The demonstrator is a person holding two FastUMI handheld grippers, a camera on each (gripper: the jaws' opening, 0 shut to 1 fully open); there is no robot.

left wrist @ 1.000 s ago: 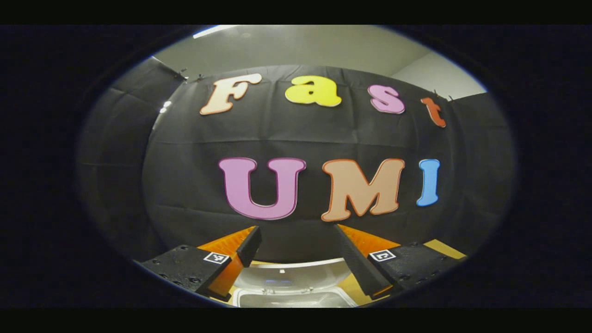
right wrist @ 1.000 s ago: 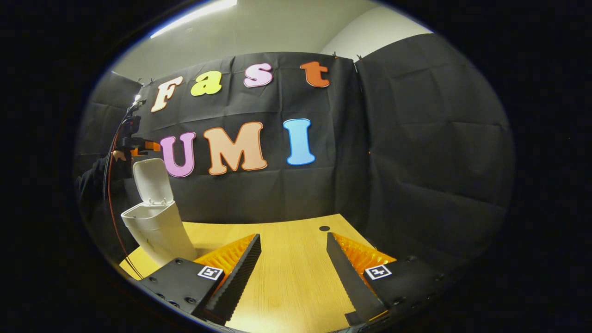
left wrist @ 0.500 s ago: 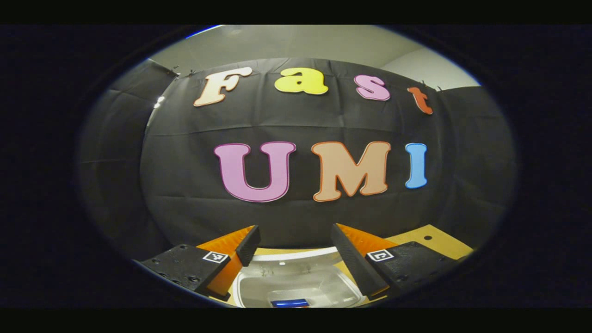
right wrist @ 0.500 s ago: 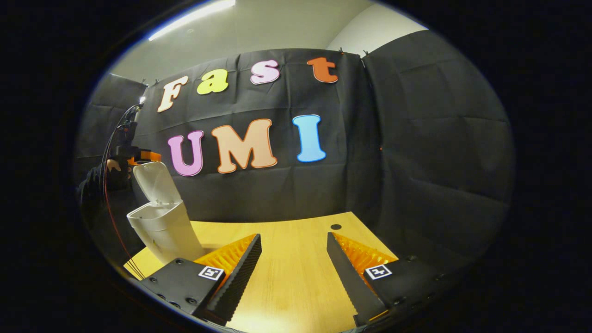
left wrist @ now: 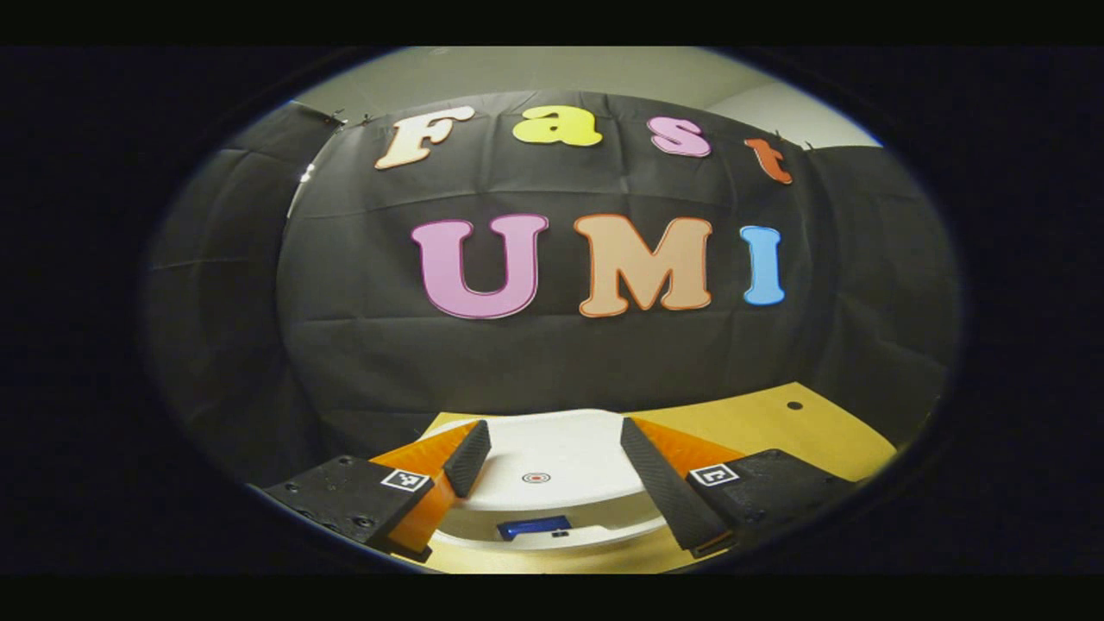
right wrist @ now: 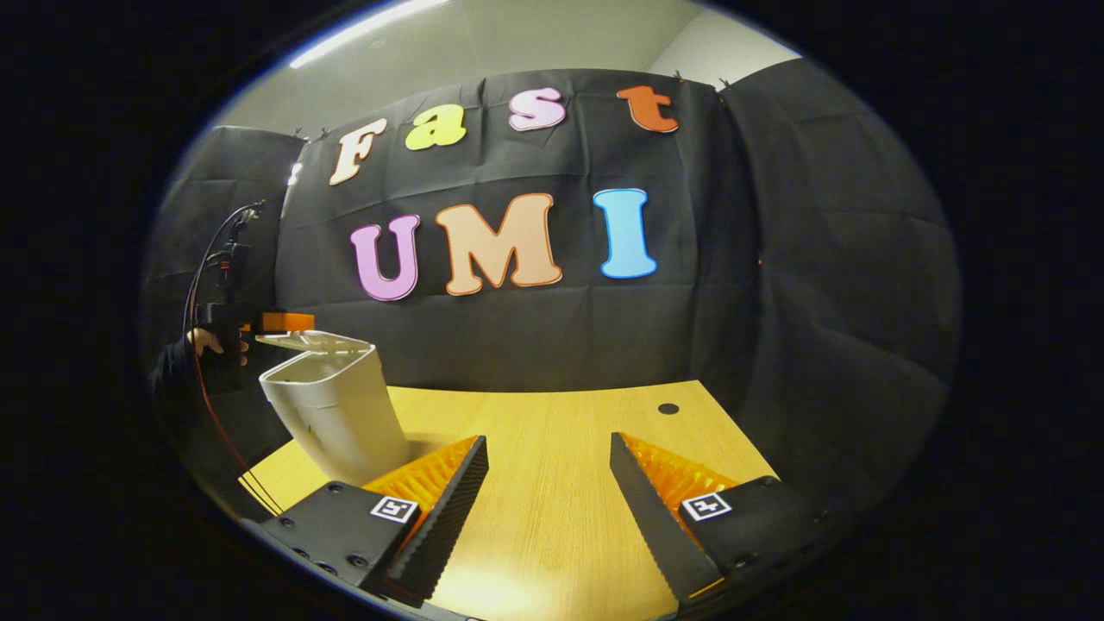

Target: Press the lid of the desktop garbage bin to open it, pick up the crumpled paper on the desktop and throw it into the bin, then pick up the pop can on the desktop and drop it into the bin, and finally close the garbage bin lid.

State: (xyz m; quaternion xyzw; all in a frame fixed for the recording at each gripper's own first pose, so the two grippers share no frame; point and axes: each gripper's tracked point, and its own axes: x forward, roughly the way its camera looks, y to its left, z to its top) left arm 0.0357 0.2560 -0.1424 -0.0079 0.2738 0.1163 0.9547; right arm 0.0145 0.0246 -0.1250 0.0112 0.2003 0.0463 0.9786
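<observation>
The white desktop bin [right wrist: 336, 414] stands at the table's left end. Its lid [left wrist: 539, 457] lies almost flat over the mouth, with a small red ring mark on top. Through the narrow gap under the lid's front edge I see a blue pop can [left wrist: 535, 526] inside. My left gripper [left wrist: 552, 427] is open, its fingers spread just above the lid; from the right gripper view this left gripper [right wrist: 289, 323] sits right at the lid's [right wrist: 315, 341] top, held by a hand [right wrist: 207, 342]. My right gripper [right wrist: 548, 438] hovers open over bare table, holding nothing.
The wooden table [right wrist: 552, 517] stretches to the right of the bin, with a small dark hole [right wrist: 668, 408] near its far edge. Black cloth walls close in behind and at both sides. A red cable [right wrist: 200, 379] hangs from the left gripper.
The bin lid has swung down from upright to almost shut, and my left gripper has come down with it. The right gripper has only shifted its view slightly.
</observation>
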